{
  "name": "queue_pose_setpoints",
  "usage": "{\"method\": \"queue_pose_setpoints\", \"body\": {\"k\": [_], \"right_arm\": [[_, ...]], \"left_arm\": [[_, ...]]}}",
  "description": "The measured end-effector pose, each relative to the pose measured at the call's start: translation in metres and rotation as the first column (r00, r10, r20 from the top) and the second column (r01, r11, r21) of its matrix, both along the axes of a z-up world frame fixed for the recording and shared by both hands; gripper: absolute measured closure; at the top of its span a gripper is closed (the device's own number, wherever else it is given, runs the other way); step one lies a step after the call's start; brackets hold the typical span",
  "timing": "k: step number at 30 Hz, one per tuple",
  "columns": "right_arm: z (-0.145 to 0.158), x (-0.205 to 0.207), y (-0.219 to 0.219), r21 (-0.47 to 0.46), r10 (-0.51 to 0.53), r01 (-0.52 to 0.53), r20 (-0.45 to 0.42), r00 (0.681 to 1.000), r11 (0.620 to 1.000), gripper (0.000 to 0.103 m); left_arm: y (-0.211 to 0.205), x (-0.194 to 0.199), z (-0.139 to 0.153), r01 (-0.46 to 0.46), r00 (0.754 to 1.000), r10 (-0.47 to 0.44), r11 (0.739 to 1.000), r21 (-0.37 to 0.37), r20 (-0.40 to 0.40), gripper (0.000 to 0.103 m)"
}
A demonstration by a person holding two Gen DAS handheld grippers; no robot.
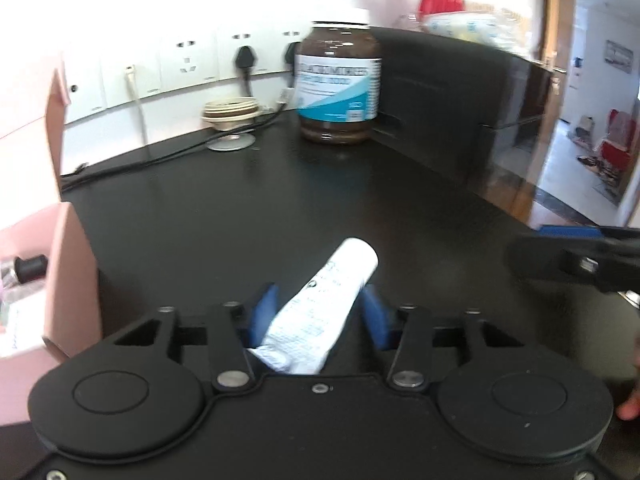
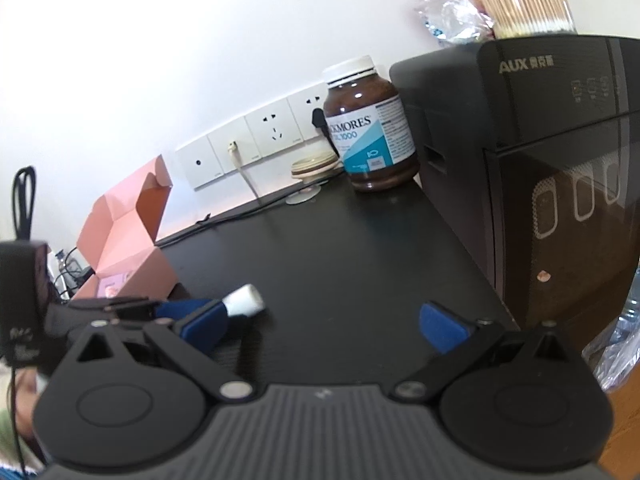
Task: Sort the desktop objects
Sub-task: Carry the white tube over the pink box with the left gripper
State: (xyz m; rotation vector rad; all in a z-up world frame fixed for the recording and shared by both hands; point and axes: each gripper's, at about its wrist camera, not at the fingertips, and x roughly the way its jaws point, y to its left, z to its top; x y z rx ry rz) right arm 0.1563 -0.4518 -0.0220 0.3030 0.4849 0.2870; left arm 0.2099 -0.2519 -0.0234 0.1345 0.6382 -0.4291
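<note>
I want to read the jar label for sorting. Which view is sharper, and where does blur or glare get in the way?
Right wrist view: the brown jar is sharp and its label readable, though fisheye bends the socket row. Left wrist view: motion blur smears the jar's label, the doorway at right is overexposed, and the white tube between the left gripper's blue pads is soft.

Black, glossy desktop (image 1: 248, 208) running back to a white wall. On it: white tube (image 1: 320, 300) at near centre, lying flat, cap end pointing away; brown supplement bottle (image 1: 338, 88) with white-and-teal label standing upright far back, just beside a black appliance (image 1: 460, 112) at far right; open pink cardboard box (image 1: 60, 264) at left edge; stacked beige rings (image 1: 230, 110) and black cables (image 1: 168, 156) along the far edge.
</note>
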Motion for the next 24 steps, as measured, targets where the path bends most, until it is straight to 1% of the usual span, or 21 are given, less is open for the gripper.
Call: {"method": "queue_pose_setpoints", "body": {"k": [2,4,5,7,8,9,14,16,17,22,24], "right_arm": [[0.000,-0.001,0.001,-0.003,0.005,-0.005,0.003,1.000,1.000,0.001],[0.000,0.000,0.001,-0.005,0.010,-0.010,0.001,1.000,1.000,0.001],[0.000,0.000,0.002,-0.004,0.012,-0.012,-0.001,1.000,1.000,0.001],[0.000,0.000,0.002,-0.003,0.012,-0.012,0.000,1.000,1.000,0.001],[0.000,0.000,0.001,-0.002,0.012,-0.012,0.001,1.000,1.000,0.001],[0.000,0.000,0.001,-0.001,0.012,-0.012,0.002,1.000,1.000,0.001],[-0.001,0.000,0.001,0.004,0.008,-0.008,0.000,1.000,1.000,0.001],[-0.001,0.000,0.001,0.007,0.008,-0.007,-0.003,1.000,1.000,0.001],[-0.001,0.000,0.000,0.008,0.007,-0.007,-0.006,1.000,1.000,0.001],[-0.002,0.000,-0.001,0.015,0.007,-0.007,-0.011,1.000,1.000,0.001],[-0.002,0.001,-0.001,0.015,0.008,-0.008,-0.015,1.000,1.000,0.001]], "left_arm": [[-0.001,-0.002,0.001,0.050,0.999,-0.050,0.999,0.011,0.001,0.068],[0.000,-0.001,0.002,0.084,0.996,-0.084,0.996,0.019,0.005,0.069],[0.001,0.000,0.002,0.092,0.996,-0.092,0.995,0.030,0.012,0.068],[0.002,0.003,0.001,0.096,0.995,-0.098,0.994,0.051,0.023,0.059],[0.002,0.006,0.002,0.090,0.996,-0.092,0.994,0.055,0.021,0.056],[0.001,0.009,0.001,0.090,0.996,-0.090,0.995,0.049,0.014,0.058],[-0.005,0.023,0.001,0.099,0.995,-0.100,0.995,0.032,0.001,0.057],[-0.007,0.024,0.000,0.107,0.994,-0.107,0.994,0.021,-0.001,0.063],[-0.008,0.024,0.000,0.113,0.994,-0.113,0.993,0.019,0.001,0.076],[-0.004,0.013,0.000,0.143,0.989,-0.144,0.989,0.024,0.026,0.076],[0.001,0.006,0.003,0.151,0.987,-0.152,0.988,0.019,0.061,0.076]]}}
